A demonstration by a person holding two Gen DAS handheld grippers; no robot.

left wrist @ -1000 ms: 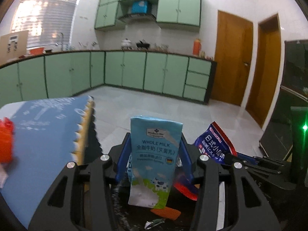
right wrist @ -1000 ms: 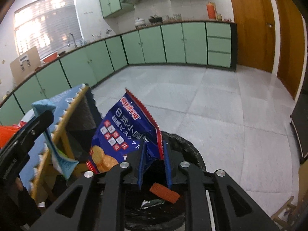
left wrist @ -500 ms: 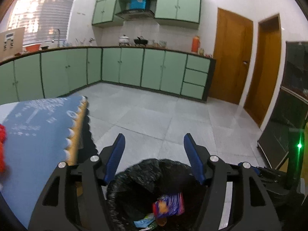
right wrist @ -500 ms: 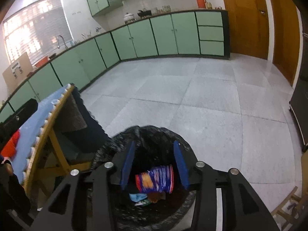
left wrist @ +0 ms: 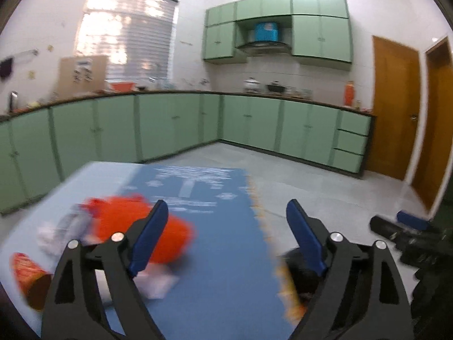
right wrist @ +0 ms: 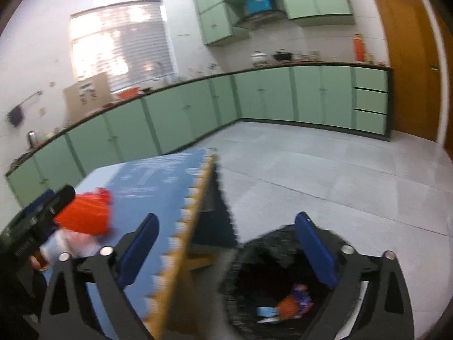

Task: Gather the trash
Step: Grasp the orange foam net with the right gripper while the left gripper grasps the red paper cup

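Both grippers have let go since 1 second ago: the milk carton and snack bag [right wrist: 301, 297] now lie in the black-lined bin [right wrist: 254, 243]. Left gripper [left wrist: 226, 238], jaws opening wide and empty, hangs over the blue table [left wrist: 220, 255], beside blurred orange trash [left wrist: 141, 226]. Right gripper [right wrist: 226, 249], also opening, empty, straddles the table edge and bin.

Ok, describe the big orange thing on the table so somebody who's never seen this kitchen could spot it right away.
Find the table with the blue cloth, in front of the green cabinets. Near its left end lies a blurred heap of litter; the orange bag is the largest, brightest piece there, bulkier than the white scraps and the small orange-patterned cup beside it.
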